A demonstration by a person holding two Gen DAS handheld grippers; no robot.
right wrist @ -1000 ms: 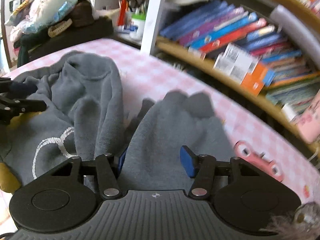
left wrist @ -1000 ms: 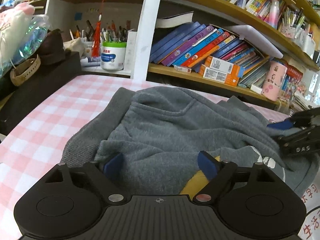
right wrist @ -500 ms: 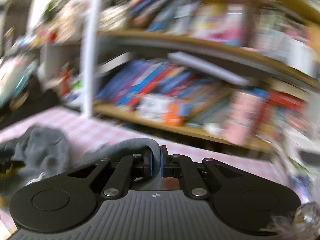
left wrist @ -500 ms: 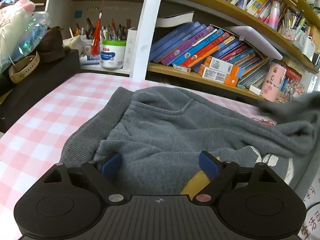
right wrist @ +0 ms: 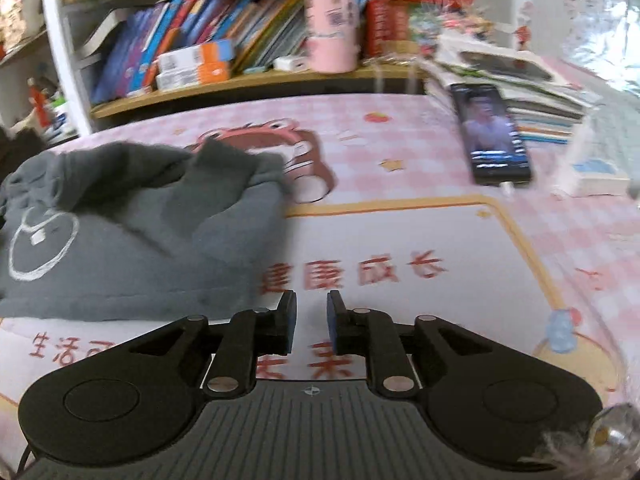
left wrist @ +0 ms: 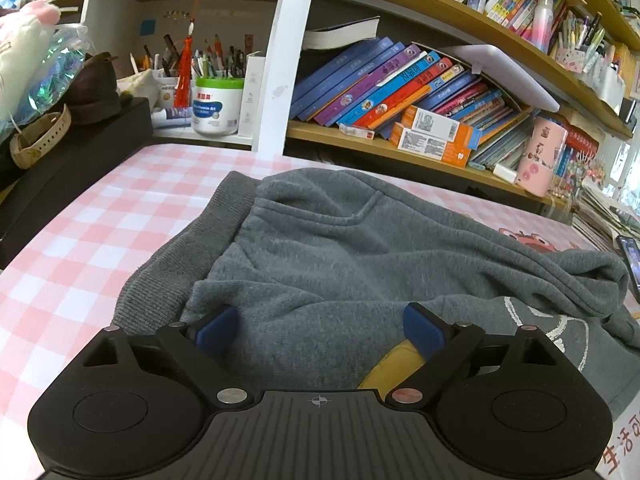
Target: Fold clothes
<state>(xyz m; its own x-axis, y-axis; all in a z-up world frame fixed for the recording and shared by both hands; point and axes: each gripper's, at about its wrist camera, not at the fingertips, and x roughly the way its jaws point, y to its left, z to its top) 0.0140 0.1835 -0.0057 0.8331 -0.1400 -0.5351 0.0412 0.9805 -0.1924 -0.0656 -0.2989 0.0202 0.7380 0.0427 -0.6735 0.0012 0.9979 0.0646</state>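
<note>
A grey sweatshirt (left wrist: 340, 248) with a white drawn print lies crumpled on the pink checked tablecloth (left wrist: 100, 224). My left gripper (left wrist: 320, 328) is open, its blue pads resting just above the near part of the grey cloth, with a yellow patch (left wrist: 388, 368) under its right finger. In the right wrist view the sweatshirt (right wrist: 132, 232) lies to the left. My right gripper (right wrist: 311, 320) is slightly open and empty, above the printed tablecloth (right wrist: 400, 240), to the right of the garment.
A bookshelf (left wrist: 420, 92) full of books runs along the table's far side. A pen pot (left wrist: 218, 104) and a black box (left wrist: 60, 176) stand at the left. A phone (right wrist: 490, 132) and stacked books (right wrist: 540, 92) lie at the right.
My right gripper shut on a fold of the sweatshirt, swung it to the right, then let go and now sits part open off the garment. The left gripper stayed still.
</note>
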